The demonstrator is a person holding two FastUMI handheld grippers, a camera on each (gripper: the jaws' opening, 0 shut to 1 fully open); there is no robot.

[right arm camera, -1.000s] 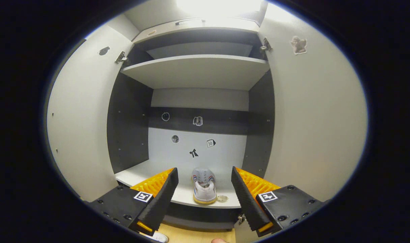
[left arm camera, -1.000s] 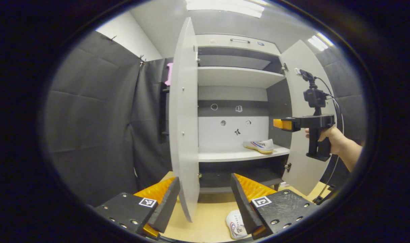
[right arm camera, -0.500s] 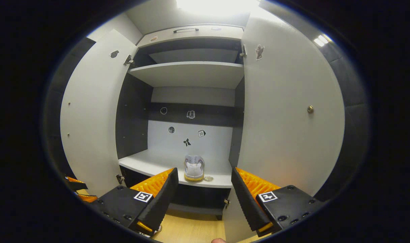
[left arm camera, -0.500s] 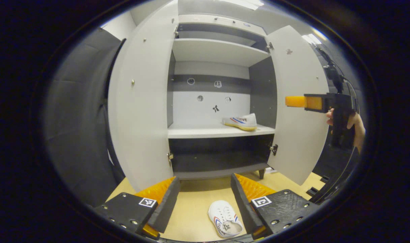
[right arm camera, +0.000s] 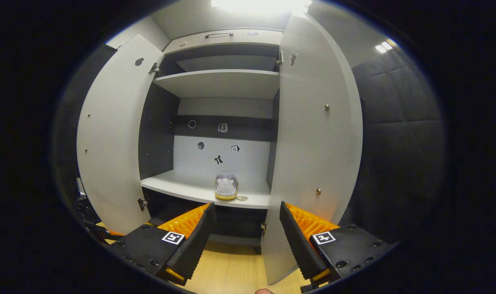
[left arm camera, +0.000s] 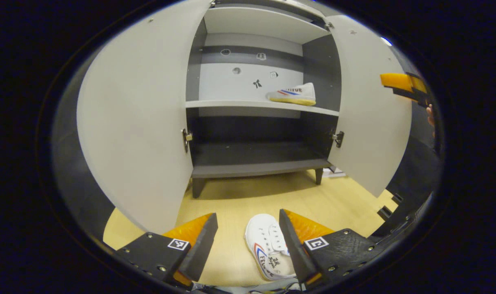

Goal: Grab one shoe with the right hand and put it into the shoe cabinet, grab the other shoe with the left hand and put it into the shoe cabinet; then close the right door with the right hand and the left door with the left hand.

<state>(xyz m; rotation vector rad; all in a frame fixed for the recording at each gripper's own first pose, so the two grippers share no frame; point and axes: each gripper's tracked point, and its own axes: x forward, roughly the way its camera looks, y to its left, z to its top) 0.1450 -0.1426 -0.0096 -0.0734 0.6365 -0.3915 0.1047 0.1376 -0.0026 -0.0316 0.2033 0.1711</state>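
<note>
A white shoe [left arm camera: 269, 246] with red and blue stripes lies on the wooden floor, just ahead of my open left gripper [left arm camera: 244, 241] and close to its right finger. The matching shoe [left arm camera: 292, 94] rests on the cabinet's middle shelf [left arm camera: 227, 104], toward the right; in the right gripper view this shoe [right arm camera: 226, 187] sits heel-on beyond my open, empty right gripper [right arm camera: 246, 234]. Both cabinet doors stand open: the left door [left arm camera: 141, 110] and the right door [left arm camera: 370, 118]. In the left gripper view the right gripper [left arm camera: 403, 83] is held by a hand at the far right edge.
The cabinet has a dark bottom shelf [left arm camera: 256, 157] on short legs and an upper shelf [right arm camera: 219, 81]. The right door [right arm camera: 313, 151] hangs close in front of the right gripper, its edge between the fingers. Black padded wall [right arm camera: 395, 143] stands to the right.
The left gripper has tilted down and moved toward the floor shoe, which now lies between its fingertips. The right gripper has backed away from the shelf and shifted right, behind the right door.
</note>
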